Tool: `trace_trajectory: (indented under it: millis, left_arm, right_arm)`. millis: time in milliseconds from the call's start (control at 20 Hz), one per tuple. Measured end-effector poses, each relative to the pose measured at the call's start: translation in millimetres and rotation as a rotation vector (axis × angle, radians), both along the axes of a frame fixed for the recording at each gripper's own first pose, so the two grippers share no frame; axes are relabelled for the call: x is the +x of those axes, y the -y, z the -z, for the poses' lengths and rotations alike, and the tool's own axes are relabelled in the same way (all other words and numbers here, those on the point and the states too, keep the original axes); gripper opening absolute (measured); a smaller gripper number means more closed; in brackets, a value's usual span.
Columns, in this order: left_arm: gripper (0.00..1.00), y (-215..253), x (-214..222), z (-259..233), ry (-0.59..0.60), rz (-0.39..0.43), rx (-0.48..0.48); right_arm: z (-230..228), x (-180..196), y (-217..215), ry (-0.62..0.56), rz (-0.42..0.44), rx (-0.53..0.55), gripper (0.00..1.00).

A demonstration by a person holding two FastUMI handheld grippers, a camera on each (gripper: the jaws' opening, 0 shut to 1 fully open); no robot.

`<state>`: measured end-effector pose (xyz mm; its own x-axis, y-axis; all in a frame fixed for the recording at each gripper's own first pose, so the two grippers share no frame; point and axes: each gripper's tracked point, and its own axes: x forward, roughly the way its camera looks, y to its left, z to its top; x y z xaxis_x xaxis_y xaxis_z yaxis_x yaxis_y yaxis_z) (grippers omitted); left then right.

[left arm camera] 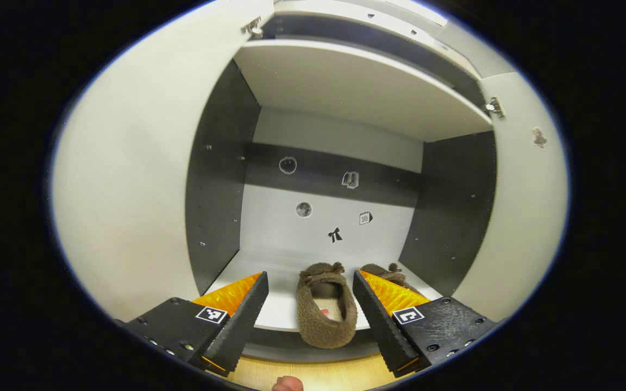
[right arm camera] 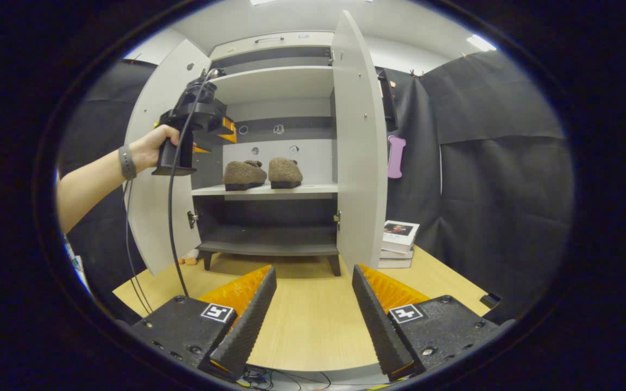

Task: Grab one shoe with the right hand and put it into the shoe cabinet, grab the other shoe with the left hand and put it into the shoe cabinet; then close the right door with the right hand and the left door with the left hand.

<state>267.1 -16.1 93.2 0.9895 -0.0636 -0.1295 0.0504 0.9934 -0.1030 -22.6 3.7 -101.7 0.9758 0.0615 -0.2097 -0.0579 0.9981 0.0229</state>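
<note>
Two brown fuzzy shoes stand side by side on the middle shelf (right arm camera: 313, 188) of the white shoe cabinet. In the right gripper view they are the left shoe (right arm camera: 244, 174) and the right shoe (right arm camera: 285, 172). In the left gripper view one shoe (left arm camera: 326, 312) lies between my fingers without touching them, the other shoe (left arm camera: 386, 271) peeks behind the right finger. My left gripper (left arm camera: 310, 309) is open just in front of the shelf; a hand holds it up as the left gripper (right arm camera: 212, 127) by the left door (right arm camera: 152, 190). My right gripper (right arm camera: 313, 309) is open over the table. Both doors stand open; the right door (right arm camera: 359, 146) shows edge-on.
The cabinet stands on a light wooden table (right arm camera: 302, 320). A stack of books (right arm camera: 398, 244) lies to the right of the cabinet. A purple bone-shaped thing (right arm camera: 395, 156) hangs on the black cloth behind. A small toy (right arm camera: 188, 259) sits by the cabinet's left foot.
</note>
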Motion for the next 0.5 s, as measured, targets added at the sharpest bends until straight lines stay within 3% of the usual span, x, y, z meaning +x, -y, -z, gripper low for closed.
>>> trace_trajectory:
  millis: [200,350,500]
  left_arm:
    - [0.95,1.5,-71.1,19.1,0.068,0.04,0.011]
    - [0.95,-5.8,-124.9,50.5,0.096,-0.001,0.051]
    - [0.95,-11.4,-168.3,71.4,0.094,-0.028,0.024]
  right_arm:
    - [2.5,-3.3,-6.3,-0.002,-0.022,-0.013,0.89]
    - [9.9,-5.0,-13.0,-0.022,-0.044,-0.006,0.89]
    - [6.8,-6.2,-17.0,-0.003,-0.051,-0.028,0.89]
